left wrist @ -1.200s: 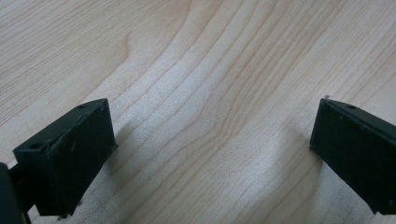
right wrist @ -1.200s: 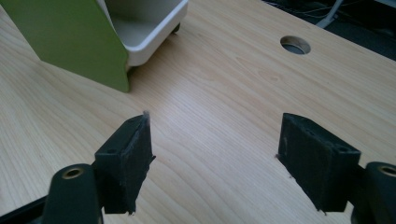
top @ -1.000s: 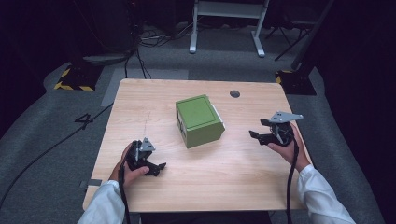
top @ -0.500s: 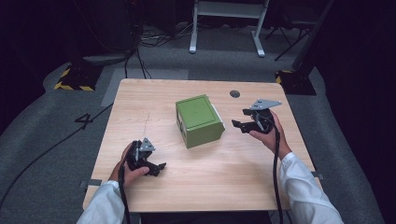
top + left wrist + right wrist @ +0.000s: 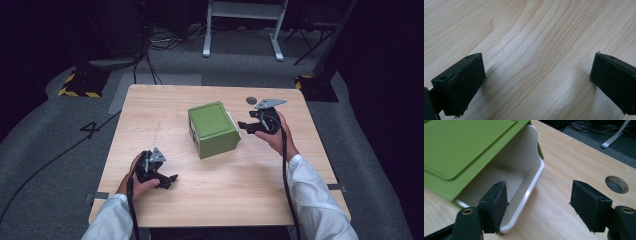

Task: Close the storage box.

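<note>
Right hand-held gripper (image 5: 248,126) has come in across the tabletop (image 5: 240,185) from the right edge toward the green box (image 5: 212,129) since a sec ago, and its jaws have just been closing somewhat w/ nothing pinched between them yet; left hand-held gripper (image 5: 167,181) hasn't budged. High view: box sits mid-tabletop, slightly turned, its white drawer (image 5: 231,120) poking out on the right side; right gripper's tips are just beside that drawer, so I'd judge the work in hand is gripping or sliding the drawer. Left gripper rests near the front-left corner, well apart from the box. Plenty of bare wood around the box; a round cable hole (image 5: 251,100) lies behind the right gripper, near the far edge. Left gripper view: jaws stand wide apart w/ bare wood grain (image 5: 536,50) between them, nothing held. Right gripper view: jaws partly apart, the one pad (image 5: 496,205) right at the drawer's white rim (image 5: 529,192), touching or a hair off, can't tell which; other pad (image 5: 589,205) over bare wood. Drawer is open and looks empty, green lid (image 5: 464,147) overhanging it. Cable hole (image 5: 616,184) is near the far jaw, room enough to close on the rim.
</note>
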`<state>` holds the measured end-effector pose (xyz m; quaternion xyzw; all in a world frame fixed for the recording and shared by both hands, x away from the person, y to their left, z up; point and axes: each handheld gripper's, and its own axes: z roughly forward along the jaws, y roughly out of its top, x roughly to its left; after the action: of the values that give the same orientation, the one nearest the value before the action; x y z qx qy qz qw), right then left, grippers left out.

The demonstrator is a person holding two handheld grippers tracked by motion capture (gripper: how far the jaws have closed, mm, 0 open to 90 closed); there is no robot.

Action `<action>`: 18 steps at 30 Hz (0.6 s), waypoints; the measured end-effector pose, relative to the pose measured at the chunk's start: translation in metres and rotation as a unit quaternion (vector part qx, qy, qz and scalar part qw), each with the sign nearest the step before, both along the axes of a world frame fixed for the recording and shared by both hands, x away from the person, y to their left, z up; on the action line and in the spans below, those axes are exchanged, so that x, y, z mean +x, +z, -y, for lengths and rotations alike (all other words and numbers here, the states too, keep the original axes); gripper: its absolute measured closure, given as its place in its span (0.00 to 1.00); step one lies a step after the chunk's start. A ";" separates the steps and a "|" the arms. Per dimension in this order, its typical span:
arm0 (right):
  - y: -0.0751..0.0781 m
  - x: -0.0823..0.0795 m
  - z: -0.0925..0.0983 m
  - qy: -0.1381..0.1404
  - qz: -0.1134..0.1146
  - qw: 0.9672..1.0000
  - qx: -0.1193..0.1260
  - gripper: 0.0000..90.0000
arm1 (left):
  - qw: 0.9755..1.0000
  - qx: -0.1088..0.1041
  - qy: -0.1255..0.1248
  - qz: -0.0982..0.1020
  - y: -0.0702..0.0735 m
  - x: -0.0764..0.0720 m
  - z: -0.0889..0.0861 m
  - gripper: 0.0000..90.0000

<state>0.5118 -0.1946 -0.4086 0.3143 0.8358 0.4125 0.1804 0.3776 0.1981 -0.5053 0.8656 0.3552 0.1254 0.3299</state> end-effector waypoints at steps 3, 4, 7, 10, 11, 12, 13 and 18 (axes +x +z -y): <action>-0.005 0.005 -0.005 -0.001 0.000 1.000 -0.016 0.34 | 1.000 0.000 0.000 0.000 0.000 0.000 0.000 0.00; -0.007 0.007 -0.006 -0.002 0.000 1.000 -0.022 0.34 | 1.000 0.000 0.000 0.000 0.000 0.000 0.000 0.00; -0.014 0.012 -0.008 -0.002 -0.015 1.000 -0.023 0.34 | 1.000 0.000 0.000 0.000 0.000 0.000 0.000 0.00; -0.022 0.016 -0.012 0.000 -0.024 0.999 -0.032 0.35 | 1.000 0.000 0.000 0.000 0.000 0.000 0.000 0.00; -0.022 0.016 -0.012 0.000 -0.024 0.999 -0.032 0.35 | 1.000 0.000 0.000 0.000 0.000 0.000 0.000 0.00; -0.023 0.017 -0.012 0.002 -0.028 0.999 -0.028 0.35 | 1.000 0.000 0.000 0.000 0.000 0.000 0.000 0.00; -0.025 0.018 -0.013 0.003 -0.031 0.999 -0.026 0.35 | 1.000 0.000 0.000 0.000 0.000 0.000 0.000 0.00; -0.031 0.020 -0.015 0.009 -0.044 0.999 -0.027 0.35 | 1.000 0.000 0.000 0.000 0.000 0.000 0.000 0.00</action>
<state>0.5316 -0.1796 -0.4395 0.3197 0.8566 0.3769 0.1481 0.3776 0.1981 -0.5053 0.8656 0.3551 0.1254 0.3299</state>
